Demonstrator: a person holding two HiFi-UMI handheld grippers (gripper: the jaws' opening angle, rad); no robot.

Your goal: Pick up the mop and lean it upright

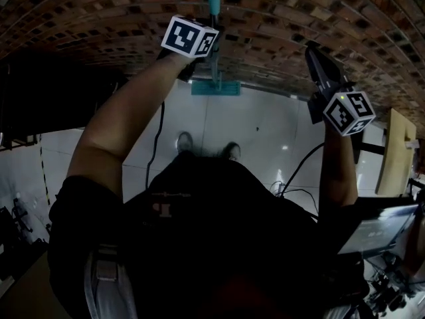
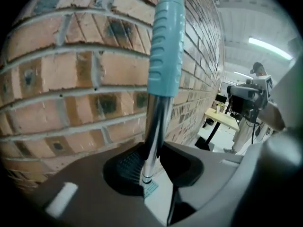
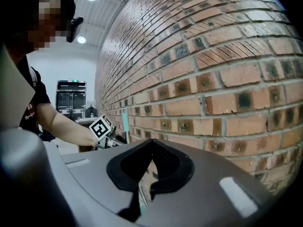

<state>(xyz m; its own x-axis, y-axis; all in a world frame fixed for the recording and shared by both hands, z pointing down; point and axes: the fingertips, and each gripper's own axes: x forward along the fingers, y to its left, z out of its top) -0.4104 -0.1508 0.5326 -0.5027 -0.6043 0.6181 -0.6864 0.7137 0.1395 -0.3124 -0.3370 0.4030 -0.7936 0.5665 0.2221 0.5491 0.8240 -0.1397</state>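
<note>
Well along, by the look of it; lifting done, leaning and letting go yet to do. Standing close to upright: the long mop with bright metal pole and teal plastic fittings (image 2: 155, 122), clamped between the pads of the left gripper (image 2: 150, 167) just under its ribbed teal handgrip (image 2: 165, 41). Seen from the head view, planted on the pale glossy tiled floor (image 1: 265, 125) straight below that left gripper (image 1: 211, 50): the flat teal rectangular mop head (image 1: 216, 88), right at the foot of the rough red brick wall (image 1: 279, 18). Just beyond the jaws, handgrip very near the bricks; touching or apart, cannot tell. Left, as a judgement: tipping the top onto the wall, checking for steadiness, then opening the pads and backing off.

Off to that tool's right and well apart from the pole, the right gripper (image 1: 320, 62), carrying nothing; jaws parted only narrowly in its own view (image 3: 150, 174), nothing but brick showing through the gap.

Room to move: no travel ahead of either tool, wall close in front of both; open floor behind and below; a light wooden panel (image 1: 398, 151) out past the right gripper; black cables (image 1: 156, 145) trailing beneath the left one, worth avoiding on withdrawal.
</note>
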